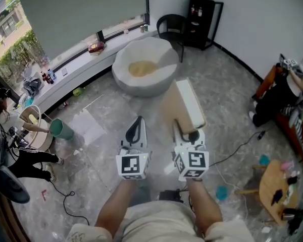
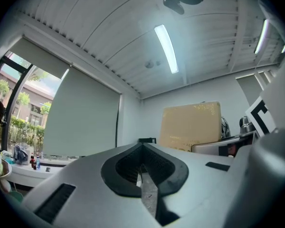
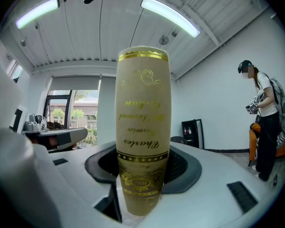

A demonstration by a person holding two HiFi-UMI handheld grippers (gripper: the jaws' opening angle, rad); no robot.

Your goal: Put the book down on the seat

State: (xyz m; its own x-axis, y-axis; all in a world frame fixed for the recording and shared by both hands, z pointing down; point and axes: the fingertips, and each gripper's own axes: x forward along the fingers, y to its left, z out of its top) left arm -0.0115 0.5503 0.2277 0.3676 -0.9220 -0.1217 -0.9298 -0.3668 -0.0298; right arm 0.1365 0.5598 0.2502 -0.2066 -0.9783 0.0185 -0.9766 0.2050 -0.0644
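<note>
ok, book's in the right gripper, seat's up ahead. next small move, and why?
Probably carry the book forward toward the white seat without opening the jaws. The right gripper is clamped on the book's lower end, and the book is over bare floor short of the seat, so letting go here would likely drop it. The left gripper is shut and empty.

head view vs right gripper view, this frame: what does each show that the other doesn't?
Head view only: the white beanbag seat, the green bucket and the person's forearms. Right gripper view only: gold lettering on the spine of the book, and the ceiling lights. Both: the book clamped in the right gripper, and the black cabinet against the wall.
</note>
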